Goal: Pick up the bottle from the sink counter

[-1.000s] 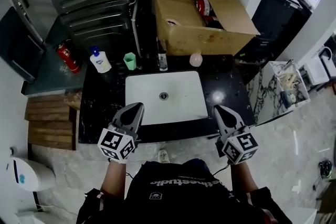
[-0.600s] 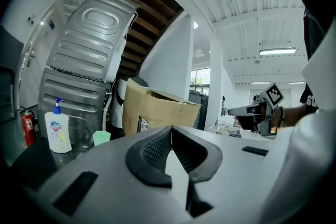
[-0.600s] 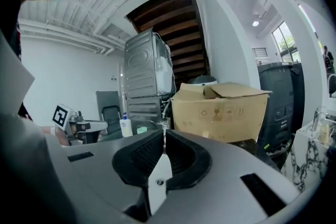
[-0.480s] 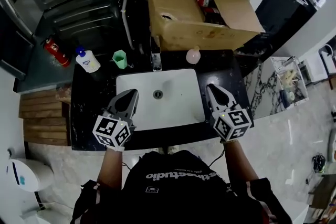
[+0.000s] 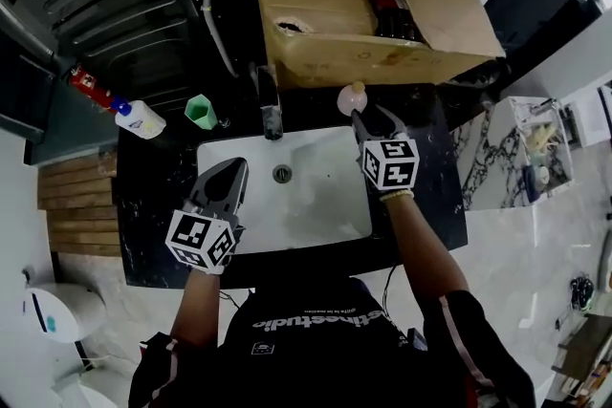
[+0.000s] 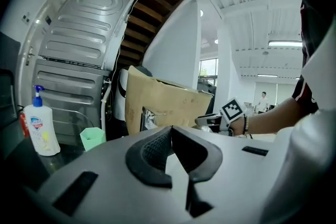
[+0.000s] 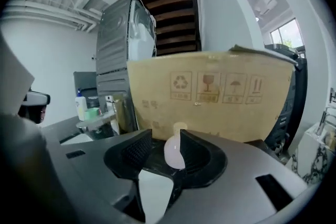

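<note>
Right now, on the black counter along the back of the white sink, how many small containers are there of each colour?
Pink: 1, the small bottle
Green: 1, the cup
White: 1, the pump bottle
Total: 3

Black tee [image 5: 316,354], white print, prob. red trim; grey left hand-held gripper [image 5: 234,167].

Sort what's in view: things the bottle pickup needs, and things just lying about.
Job: bottle, right gripper (jaws opening, bottle between them), counter.
Lying about: soap dispenser, green cup, cardboard box, tap, sink.
</note>
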